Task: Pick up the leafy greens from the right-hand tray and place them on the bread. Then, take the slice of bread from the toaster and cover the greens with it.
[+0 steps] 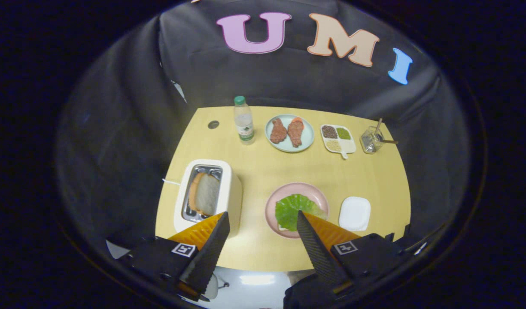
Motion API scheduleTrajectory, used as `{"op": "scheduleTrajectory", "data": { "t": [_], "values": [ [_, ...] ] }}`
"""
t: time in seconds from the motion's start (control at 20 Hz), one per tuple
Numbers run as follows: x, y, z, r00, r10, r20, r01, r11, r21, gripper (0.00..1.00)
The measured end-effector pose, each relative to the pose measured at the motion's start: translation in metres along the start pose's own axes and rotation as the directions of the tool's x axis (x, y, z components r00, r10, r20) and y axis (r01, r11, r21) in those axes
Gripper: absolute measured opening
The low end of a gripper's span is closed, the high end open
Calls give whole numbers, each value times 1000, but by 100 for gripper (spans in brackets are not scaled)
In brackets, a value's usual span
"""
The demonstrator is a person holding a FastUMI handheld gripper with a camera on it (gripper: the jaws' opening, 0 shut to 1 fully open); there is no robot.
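I'm looking down on the yellow table (263, 171) from high up, gripper (263, 221) hanging over its near edge. Fingers spread wide, nothing between them but bare tabletop; left fingertip (222, 221) overlaps the toaster's near corner in my view, right fingertip (300, 219) overlaps the near rim of the pink plate.

Largest thing on the table: the white toaster (228, 195), at about 10 o'clock from the gripper. A slice of bread (207, 194) stands in its slot, a browner slice edge just beside it on the left.

Pink plate (296, 189) at about 1 o'clock from the gripper, just ahead of the right finger. The leafy greens (293, 208) lie on it, covering most of the bread below; only a pale sliver shows at the near edge, can't make out more.

White tray (354, 213) just beside the plate at its 3 o'clock, not touching.

Far row, well apart from the fingers, around 12 to 1 o'clock: a pale blue plate (308, 143) with two brown meat pieces (287, 131), a divided white dish (351, 146) with grains or seeds, a clear water bottle (244, 120) with green cap, a glass jar (370, 140) with sticks in it, contents unclear. Small grey round hole (213, 125) at the table's far left corner.
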State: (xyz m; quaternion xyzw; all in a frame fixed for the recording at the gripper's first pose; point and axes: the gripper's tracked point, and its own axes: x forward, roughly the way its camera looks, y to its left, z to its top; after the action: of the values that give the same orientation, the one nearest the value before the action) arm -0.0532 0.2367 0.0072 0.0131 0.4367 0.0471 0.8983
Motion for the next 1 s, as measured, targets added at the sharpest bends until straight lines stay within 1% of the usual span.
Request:
{"op": "scheduleTrajectory", "data": {
  "t": [0.2,0.3,0.45,0.5,0.7,0.9,1.0],
  "values": [
    [21,47,-6,999,24,-29,-24,1000,0,100],
    [40,63,-15,998,10,-56,-12,999,-30,100],
    [74,92,-25,996,9,-89,-14,998,-60,99],
    [85,97,-28,995,-4,-103,-3,998,-70,99],
    [114,104,-33,989,-57,-135,42,993,-108,92],
    [130,109,-31,988,-56,-147,42,995,-95,90],
    [133,108,-30,986,-63,-151,50,995,-90,74]
  ]
}}
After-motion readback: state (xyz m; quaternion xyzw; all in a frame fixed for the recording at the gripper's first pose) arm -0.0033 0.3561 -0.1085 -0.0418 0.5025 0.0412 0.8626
